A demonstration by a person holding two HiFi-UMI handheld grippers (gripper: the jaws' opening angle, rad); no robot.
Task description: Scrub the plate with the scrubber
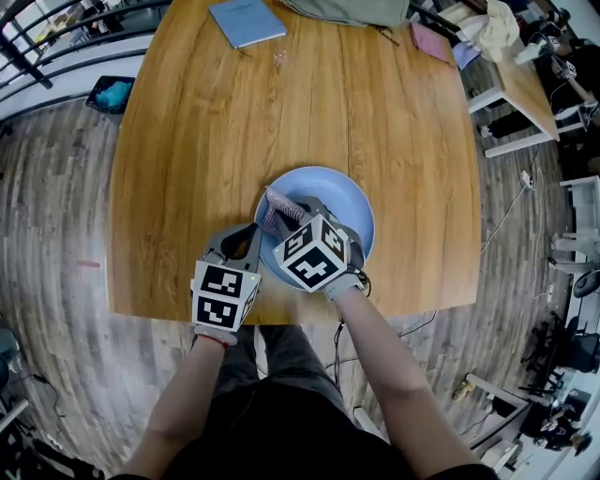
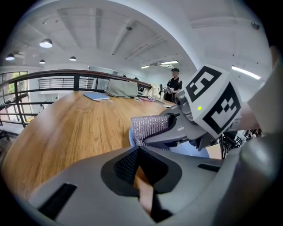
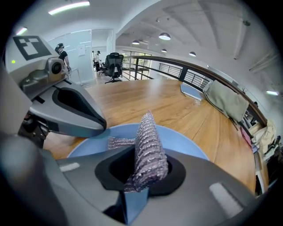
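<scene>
Head view, lower centre: 1 blue plate was recorded on table. Scrubber was clamped by right gripper over it. Left gripper was closed, empty, at rim. Scrubbing was judged underway, unfinished.

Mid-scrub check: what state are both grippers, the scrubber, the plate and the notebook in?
Left gripper: shut, empty, tips at the plate's left rim.
Right gripper: shut on the scrubber.
Scrubber: clamped, sticking out past the jaws over the plate; contact unclear.
Plate: right way up, flat on the table.
Notebook: closed, at the table's far edge.
</scene>
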